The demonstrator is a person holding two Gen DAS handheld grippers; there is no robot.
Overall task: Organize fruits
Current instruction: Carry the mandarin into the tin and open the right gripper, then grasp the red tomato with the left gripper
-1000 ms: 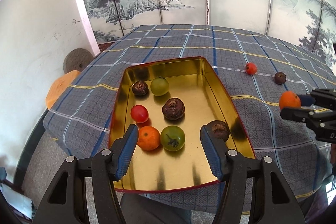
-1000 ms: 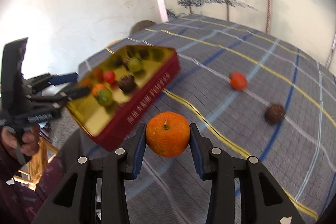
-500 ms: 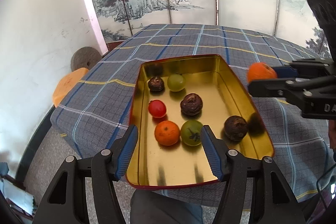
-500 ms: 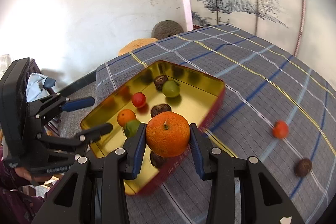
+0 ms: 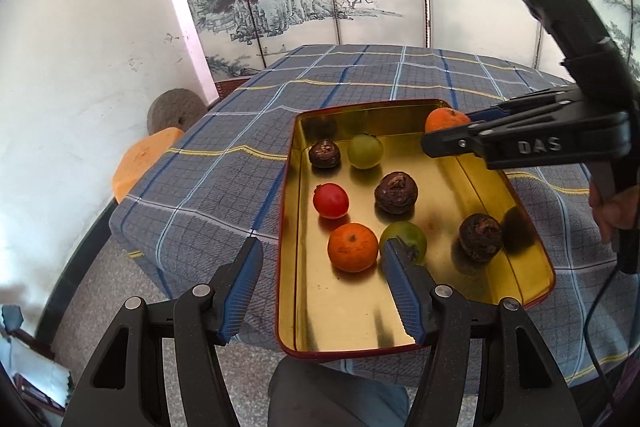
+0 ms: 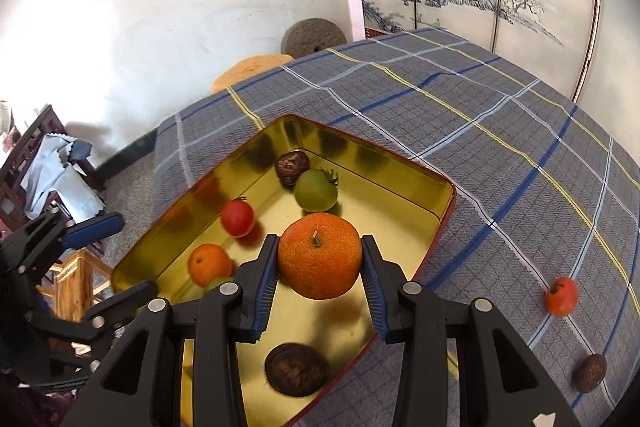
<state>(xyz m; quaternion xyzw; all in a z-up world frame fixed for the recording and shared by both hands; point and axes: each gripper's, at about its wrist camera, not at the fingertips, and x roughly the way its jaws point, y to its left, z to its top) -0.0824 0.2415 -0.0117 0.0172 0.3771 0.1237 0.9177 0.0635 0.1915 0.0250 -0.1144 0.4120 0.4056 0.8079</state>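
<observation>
Two tools share the scene over a gold tray [image 5: 500, 195] with a red rim, which lies on the bench [image 5: 224, 195] under a blue-grey checked cloth. Nearest, the left tool [image 5: 320, 287] hangs at the tray's near end with its blue pads spread and nothing between them, one pad outside the tray's left wall, the other over its floor just in front of a green fruit [image 5: 406, 235]. Beside that fruit lies a small orange [image 5: 353, 247], then a red fruit [image 5: 330, 201] and three dark wrinkled fruits. Above the tray's far right part, the right tool [image 6: 320, 267] pinches a larger orange [image 6: 319, 259] clear of the tray floor. Well apart on the cloth, to the right in the right wrist view, lie a red tomato [image 6: 561, 296] and another dark fruit [image 6: 589, 373]
</observation>
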